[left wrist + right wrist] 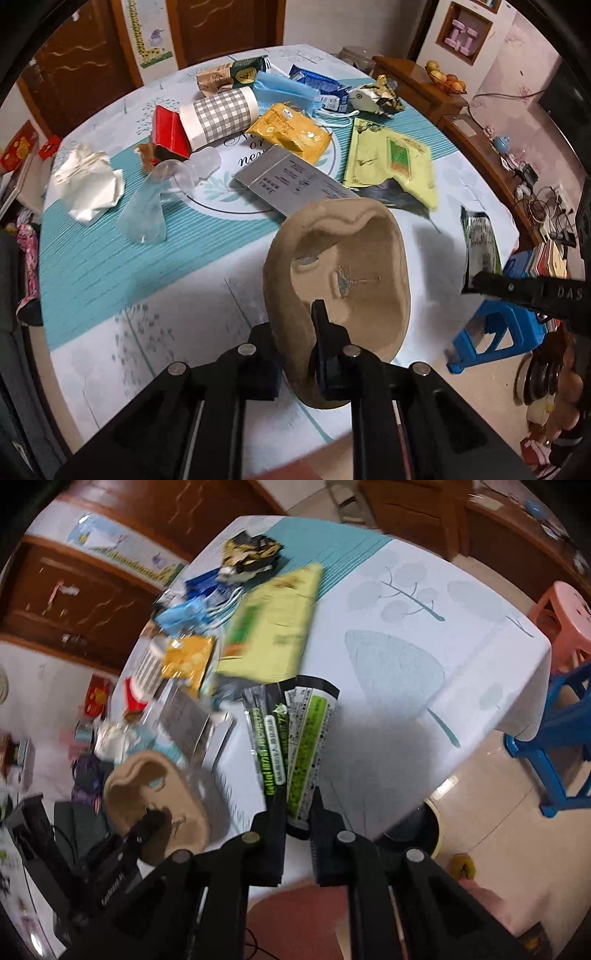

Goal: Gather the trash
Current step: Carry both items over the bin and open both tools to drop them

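My left gripper (295,325) is shut on the rim of a tan pulp-paper tray (354,254) and holds it above the table's near edge; the tray also shows in the right wrist view (155,794). My right gripper (297,805) is shut on a black and green snack wrapper (295,734), held upright over the table's right side; the wrapper also shows in the left wrist view (480,247). More trash lies on the table: a crumpled white paper (86,181), a clear plastic bottle (162,195), a yellow packet (291,133), a grey card (288,181), a yellow-green bag (395,162).
A checked paper cup (221,114), a red carton (170,129), a blue face mask (288,92) and blue cartons (321,85) lie at the table's far side. A blue stool (495,332) and a pink stool (565,616) stand right of the table (147,302). Wooden cabinets line the right wall.
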`<state>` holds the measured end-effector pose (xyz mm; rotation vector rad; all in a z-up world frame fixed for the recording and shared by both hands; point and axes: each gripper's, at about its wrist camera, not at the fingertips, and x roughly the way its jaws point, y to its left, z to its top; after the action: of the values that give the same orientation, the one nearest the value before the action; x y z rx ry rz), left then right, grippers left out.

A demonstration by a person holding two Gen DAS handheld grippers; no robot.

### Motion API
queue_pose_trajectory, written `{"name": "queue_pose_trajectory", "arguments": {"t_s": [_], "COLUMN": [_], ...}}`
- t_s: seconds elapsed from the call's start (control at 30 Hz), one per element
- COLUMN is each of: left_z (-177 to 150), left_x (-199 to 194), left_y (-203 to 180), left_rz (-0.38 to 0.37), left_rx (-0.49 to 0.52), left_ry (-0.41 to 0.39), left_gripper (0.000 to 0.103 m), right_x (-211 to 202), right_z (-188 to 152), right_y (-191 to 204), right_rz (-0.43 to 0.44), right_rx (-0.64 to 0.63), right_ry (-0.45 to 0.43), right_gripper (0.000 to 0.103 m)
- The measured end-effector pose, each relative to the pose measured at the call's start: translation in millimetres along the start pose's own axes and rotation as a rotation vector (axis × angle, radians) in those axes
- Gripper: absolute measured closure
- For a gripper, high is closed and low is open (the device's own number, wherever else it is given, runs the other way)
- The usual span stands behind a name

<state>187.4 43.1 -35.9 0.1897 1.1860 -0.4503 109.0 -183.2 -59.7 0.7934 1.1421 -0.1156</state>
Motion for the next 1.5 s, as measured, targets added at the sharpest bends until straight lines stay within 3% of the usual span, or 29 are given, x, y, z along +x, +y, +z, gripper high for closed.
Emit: {"name": "queue_pose_trajectory", "arguments": {"t_s": [0.3,0.5,0.63,0.83,1.07,1.23,1.3,1.37,1.43,1.5], "left_z": [-53,-106,-137,-180,-222,-243,-250,-254,-256,-262], "left_x": [-42,-41,-21,37,145,209,228,243,252,255], "left_y": [-56,-98,-118,-132,-123,-108,-103,-99,-94,-92], "left_rz": [0.043,0.057,0.065,0.085,0.096,0.123,0.126,0.146,0.144,0.144], "left_rx": [-0.150,-0.220,-0.243,-0.235,-0.247,-0.284,-0.292,-0.289,-0.295,-0.296], "left_ry": [-0.020,0.011,0.077,0.171,0.230,0.221,0.221,0.217,0.198,0.185], "left_gripper": [0.092,0.092,0.092,0.092,0.091,0.090,0.082,0.065,0.037,0.030], "right_x": [-35,-41,-24,30,149,231,258,276,285,291], "right_z": [-25,-51,-72,-108,-144,-156,-157,-155,-151,-149], "right_y": [-17,-51,-76,-110,-157,-182,-192,-198,-201,-202], "right_rz": [0.043,0.014,-0.031,-0.129,-0.208,-0.227,-0.217,-0.206,-0.190,-0.185], "right_rx": [-0.204,-0.330,-0.355,-0.390,-0.399,-0.427,-0.411,-0.390,-0.376,-0.372], "right_ry": [0.092,0.165,0.239,0.333,0.440,0.472,0.476,0.470,0.449,0.423], "right_gripper": [0.093,0.093,0.093,0.093,0.092,0.089,0.088,0.083,0.071,0.052]}}
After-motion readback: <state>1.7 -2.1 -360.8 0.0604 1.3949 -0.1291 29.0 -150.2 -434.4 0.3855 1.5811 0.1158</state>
